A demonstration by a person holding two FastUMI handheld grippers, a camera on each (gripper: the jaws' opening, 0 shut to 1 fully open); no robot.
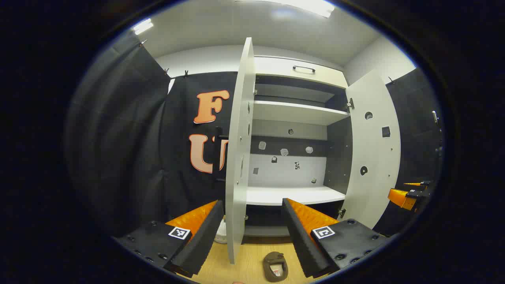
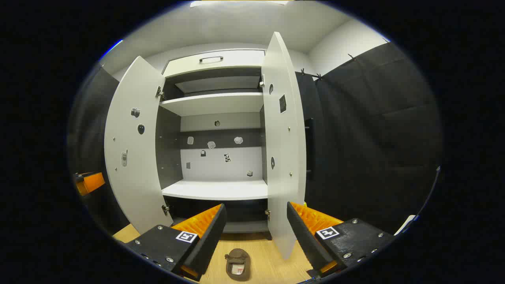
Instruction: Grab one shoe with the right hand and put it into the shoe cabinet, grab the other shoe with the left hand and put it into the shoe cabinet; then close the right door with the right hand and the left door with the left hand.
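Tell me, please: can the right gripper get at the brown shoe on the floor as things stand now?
Probably yes. In the right gripper view the brown shoe lies on the bare wooden floor just ahead of the open right gripper, between its fingers. The right door stands to the side, not across the way.

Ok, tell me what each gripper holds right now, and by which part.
Nothing is held. The left gripper and the right gripper are both open and empty; a brown shoe lies on the floor before the cabinet.
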